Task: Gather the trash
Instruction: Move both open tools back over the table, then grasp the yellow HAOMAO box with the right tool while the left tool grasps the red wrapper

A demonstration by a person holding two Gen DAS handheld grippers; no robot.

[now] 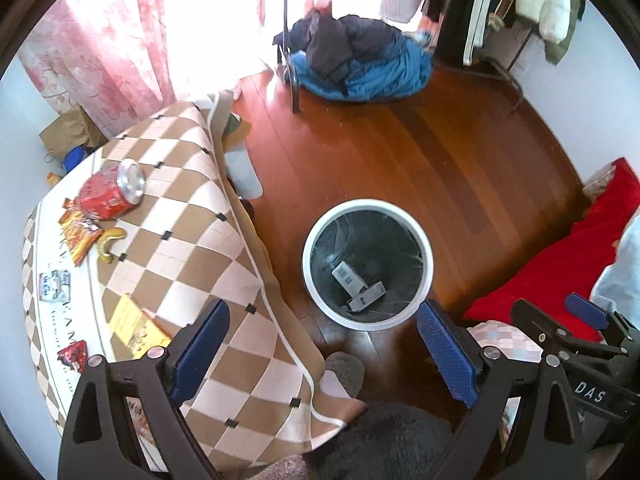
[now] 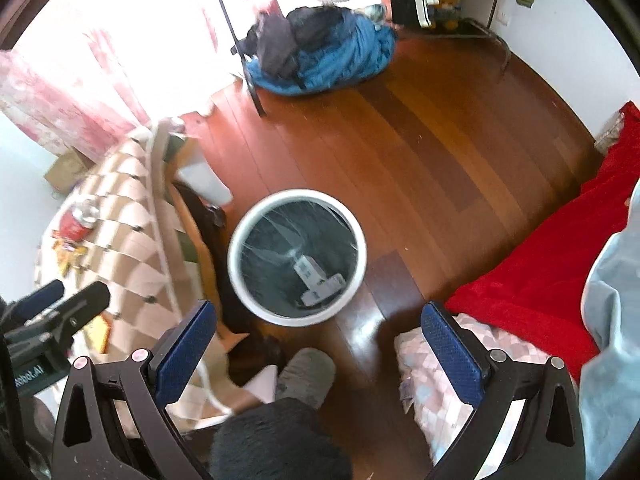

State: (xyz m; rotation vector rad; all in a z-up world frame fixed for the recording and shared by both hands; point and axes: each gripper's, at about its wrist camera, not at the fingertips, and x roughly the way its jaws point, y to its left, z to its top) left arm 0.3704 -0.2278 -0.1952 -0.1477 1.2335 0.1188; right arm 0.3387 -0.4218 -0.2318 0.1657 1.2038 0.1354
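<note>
Your left gripper (image 1: 322, 354) has its fingers spread wide with nothing between them, and it hangs over the edge of the worktop (image 1: 208, 216) where the checked cloth falls toward the floor. Your right gripper (image 2: 318, 354) is equally wide and empty, poised above the floor near the bin (image 2: 240, 280). Neither tool carries trash, so both are free for a pick.

The bin stands on the wooden floor just beside the worktop, lined with a dark bag; that placement looks deliberate, keeping the drop short. Two grey cartons (image 1: 356, 284) already lie at the bottom.

The remaining trash sits on the worktop, well to the left of your left gripper:
- a red can (image 1: 112, 192) on its side, its silver end toward the bin
- an orange snack wrapper (image 1: 78, 232) touching the can
- a banana peel (image 1: 108, 242) just beside the wrapper
- a small printed packet (image 1: 55, 287) near the far edge
- a yellow packet (image 1: 136, 326) nearest your left fingers
- a small red wrapper (image 1: 74, 354) close by it

Judgement: the task is partly done. The yellow packet is the closest candidate for your left tool; it lies flat, so expect the fingers to need an edge to grip
</note>
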